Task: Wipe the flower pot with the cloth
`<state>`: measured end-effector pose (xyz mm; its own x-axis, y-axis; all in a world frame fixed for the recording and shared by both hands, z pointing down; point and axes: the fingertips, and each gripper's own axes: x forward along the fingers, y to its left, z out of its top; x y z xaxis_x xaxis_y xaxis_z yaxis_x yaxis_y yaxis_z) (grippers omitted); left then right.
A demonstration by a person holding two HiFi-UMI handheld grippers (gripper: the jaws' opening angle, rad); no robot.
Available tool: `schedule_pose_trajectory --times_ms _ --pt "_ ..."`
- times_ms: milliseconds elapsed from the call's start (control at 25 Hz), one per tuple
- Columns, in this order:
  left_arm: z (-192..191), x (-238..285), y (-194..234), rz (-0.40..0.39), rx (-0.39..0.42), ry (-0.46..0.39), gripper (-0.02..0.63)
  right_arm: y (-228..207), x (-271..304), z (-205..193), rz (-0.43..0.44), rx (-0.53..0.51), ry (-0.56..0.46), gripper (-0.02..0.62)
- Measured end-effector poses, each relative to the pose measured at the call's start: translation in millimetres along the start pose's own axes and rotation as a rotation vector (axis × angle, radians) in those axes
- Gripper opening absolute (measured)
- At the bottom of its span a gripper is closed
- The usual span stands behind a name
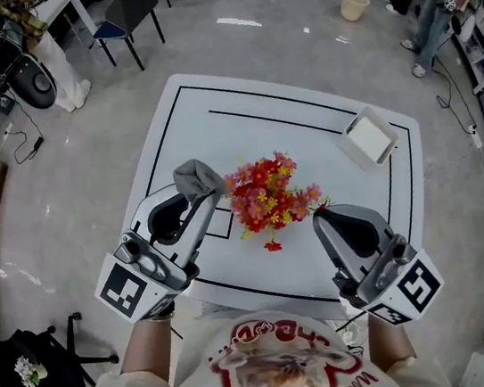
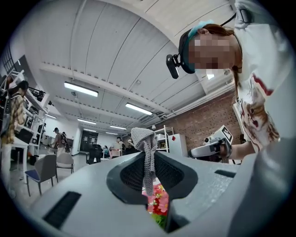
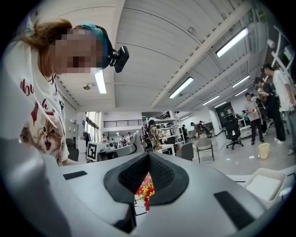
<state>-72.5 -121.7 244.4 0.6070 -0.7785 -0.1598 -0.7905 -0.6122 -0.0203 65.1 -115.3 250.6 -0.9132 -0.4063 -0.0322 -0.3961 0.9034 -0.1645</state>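
At the left of the head view, the left gripper reaches over the white counter from its near left edge. Its jaws are pinched tight on a grey knitted cloth. In the left gripper view the cloth stands up past the jaw tips in a bunched hood, and a narrow strip of it hangs down between the pads.

The cloth sits just beside the upper left edge of the flowers; whether it touches them cannot be told. The red, pink and yellow flowers stand near the middle of the counter, inside its black outline. From above they cover the flower pot, so the pot itself does not show. A patch of the flowers shows low in the slit under the left jaws.

To the right of the flowers, the right gripper points at their lower right edge, its tip just beside a green leaf there. Its jaws are closed tip to tip with nothing between them. The right gripper view shows only the flowers beyond, through the narrow slit below the tips.

Farther right, near the counter's far right corner, a shallow white tray lies well apart from the flowers and both grippers.
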Motion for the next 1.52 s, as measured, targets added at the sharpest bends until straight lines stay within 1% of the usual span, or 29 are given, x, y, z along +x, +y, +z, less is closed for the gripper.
schedule_pose_trajectory --times_ms 200,360,440,600,800,1040,1200,1360,1520 --pt "-15 13 35 -0.112 0.018 0.034 0.052 -10 21 0 -0.081 0.004 -0.029 -0.002" --pt "-36 33 49 -0.274 0.038 0.065 0.052 -21 29 -1 -0.164 0.008 -0.037 -0.002" --pt "-47 43 57 -0.331 0.039 0.081 0.052 -27 33 -1 -0.203 0.015 -0.046 -0.002" --pt "-63 59 73 -0.407 -0.006 0.071 0.052 -38 38 -3 -0.263 0.028 -0.053 -0.002" --pt "-89 77 81 -0.474 -0.003 0.112 0.052 -47 46 -7 -0.303 0.042 -0.062 -0.002" --pt "-123 92 73 -0.575 -0.001 0.154 0.052 -55 49 -7 -0.335 0.049 -0.069 -0.002" --pt "-149 98 63 -0.637 0.007 0.199 0.053 -58 48 -8 -0.347 0.046 -0.062 -0.002" --pt "-164 103 52 -0.696 -0.027 0.203 0.052 -60 45 -9 -0.367 0.047 -0.059 -0.002" --pt "-182 104 42 -0.743 -0.024 0.226 0.052 -63 43 -9 -0.381 0.046 -0.062 -0.002"
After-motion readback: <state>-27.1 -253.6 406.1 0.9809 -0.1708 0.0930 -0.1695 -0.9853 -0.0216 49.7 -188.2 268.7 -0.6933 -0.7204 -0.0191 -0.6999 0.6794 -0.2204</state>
